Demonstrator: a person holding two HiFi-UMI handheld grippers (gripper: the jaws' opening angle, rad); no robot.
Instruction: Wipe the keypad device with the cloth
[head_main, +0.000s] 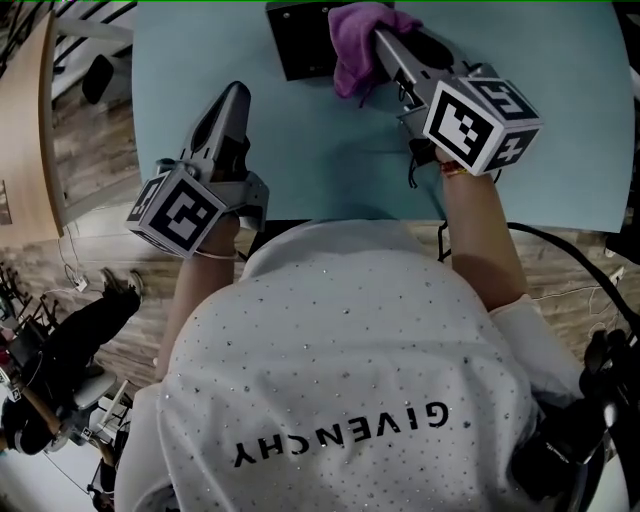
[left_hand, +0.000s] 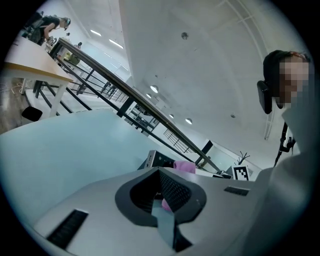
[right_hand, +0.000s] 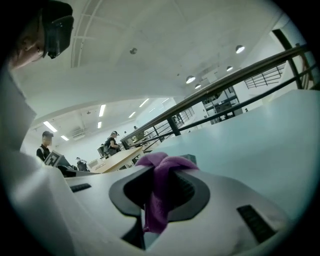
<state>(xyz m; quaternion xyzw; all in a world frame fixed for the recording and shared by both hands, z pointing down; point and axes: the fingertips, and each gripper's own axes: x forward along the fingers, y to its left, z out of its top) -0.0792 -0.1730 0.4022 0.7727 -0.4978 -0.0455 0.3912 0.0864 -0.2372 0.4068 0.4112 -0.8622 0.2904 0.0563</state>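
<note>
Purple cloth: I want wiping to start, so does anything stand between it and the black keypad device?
Nothing visible does. The crumpled purple cloth, pinched in the right gripper, already sits at the black keypad device's right edge on the light blue table.

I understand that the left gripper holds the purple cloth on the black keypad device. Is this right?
Not quite. It is the right gripper that holds the purple cloth on the black keypad device, as the head view shows. The left gripper holds nothing and hovers apart from them over the table.
</note>
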